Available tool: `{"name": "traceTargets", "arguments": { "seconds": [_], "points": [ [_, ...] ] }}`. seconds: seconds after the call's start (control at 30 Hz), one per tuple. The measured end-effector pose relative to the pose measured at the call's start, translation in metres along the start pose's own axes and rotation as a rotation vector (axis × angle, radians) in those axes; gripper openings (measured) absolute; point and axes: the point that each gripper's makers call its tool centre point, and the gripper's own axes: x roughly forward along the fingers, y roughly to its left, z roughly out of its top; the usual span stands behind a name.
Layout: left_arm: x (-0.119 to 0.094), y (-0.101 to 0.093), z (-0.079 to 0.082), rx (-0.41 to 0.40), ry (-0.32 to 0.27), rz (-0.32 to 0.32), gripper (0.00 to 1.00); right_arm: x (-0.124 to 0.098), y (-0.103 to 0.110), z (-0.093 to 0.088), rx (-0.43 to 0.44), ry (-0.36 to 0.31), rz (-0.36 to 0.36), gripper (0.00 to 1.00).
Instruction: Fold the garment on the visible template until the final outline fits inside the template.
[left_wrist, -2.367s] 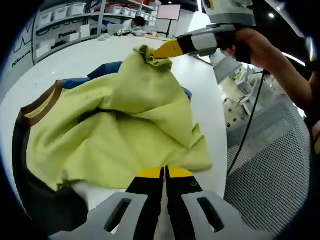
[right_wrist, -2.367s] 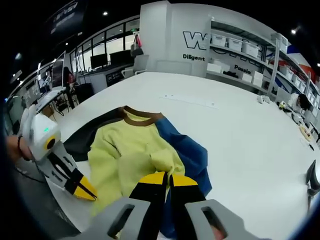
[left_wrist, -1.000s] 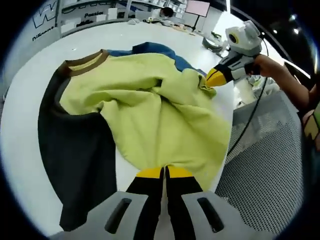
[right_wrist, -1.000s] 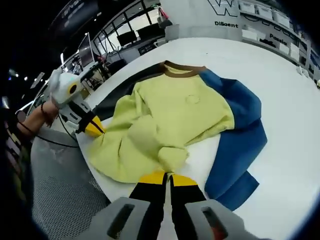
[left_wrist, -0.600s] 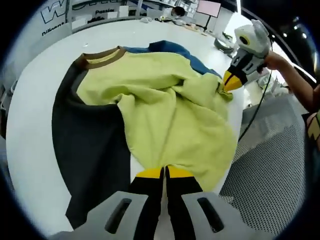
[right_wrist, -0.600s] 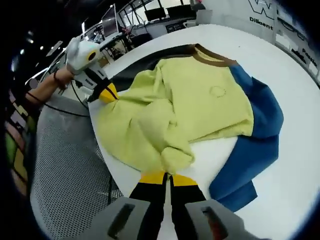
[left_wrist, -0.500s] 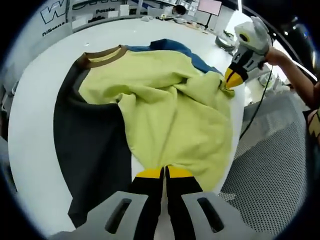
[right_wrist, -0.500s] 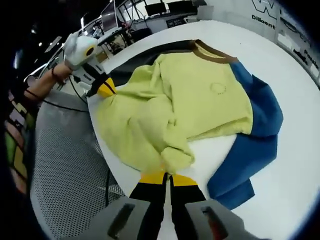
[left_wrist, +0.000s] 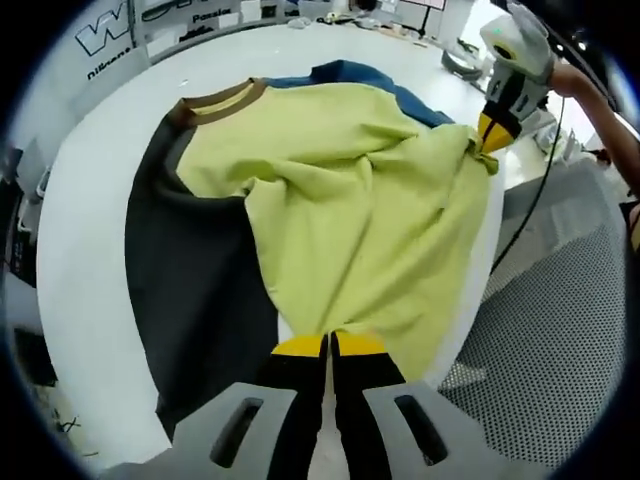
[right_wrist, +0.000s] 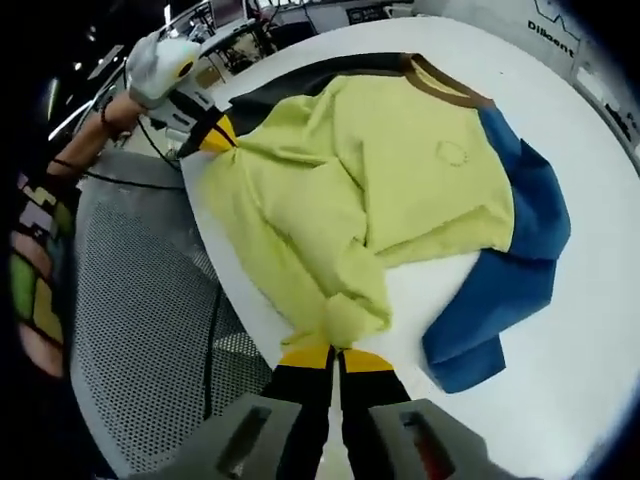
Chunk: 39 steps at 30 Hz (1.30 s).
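Two grippers pinch the hem of the sweatshirt (left_wrist: 340, 210) at the near edge of the round white table (left_wrist: 90, 230). The left gripper (left_wrist: 329, 345) is clamped on yellow-green cloth, and so is the right gripper (right_wrist: 330, 355), each at one end of the hem. Between them the hem hangs out past the table edge, over the mesh chair (left_wrist: 560, 340). Farther in, the dark sleeve (left_wrist: 190, 290) and blue sleeve (right_wrist: 510, 270) lie flat, the brown collar (left_wrist: 215, 100) toward the table's middle. No template outline can be made out. Pulling further could drag the body off the edge; a small pinch may slip.
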Motion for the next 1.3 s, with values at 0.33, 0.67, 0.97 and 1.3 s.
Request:
{"name": "traceTargets", "arguments": {
  "seconds": [0.33,0.67,0.97,1.3],
  "points": [
    [-0.011,0.014,-0.019,0.001,0.073,0.065,0.0,0.0,0.002,-0.026,-0.032,0.116,-0.003,0.0],
    [-0.017,0.013,-0.034,-0.005,0.131,0.065,0.0,-0.008,0.01,-0.03,-0.105,0.174,0.011,0.0],
    [-0.023,0.015,-0.042,-0.008,0.162,0.096,0.0,0.0,0.025,-0.025,-0.293,0.237,0.031,0.0],
    [-0.027,0.023,-0.049,-0.028,0.165,0.124,0.0,0.024,0.042,-0.028,-0.31,0.264,0.094,0.0]
  ]
}}
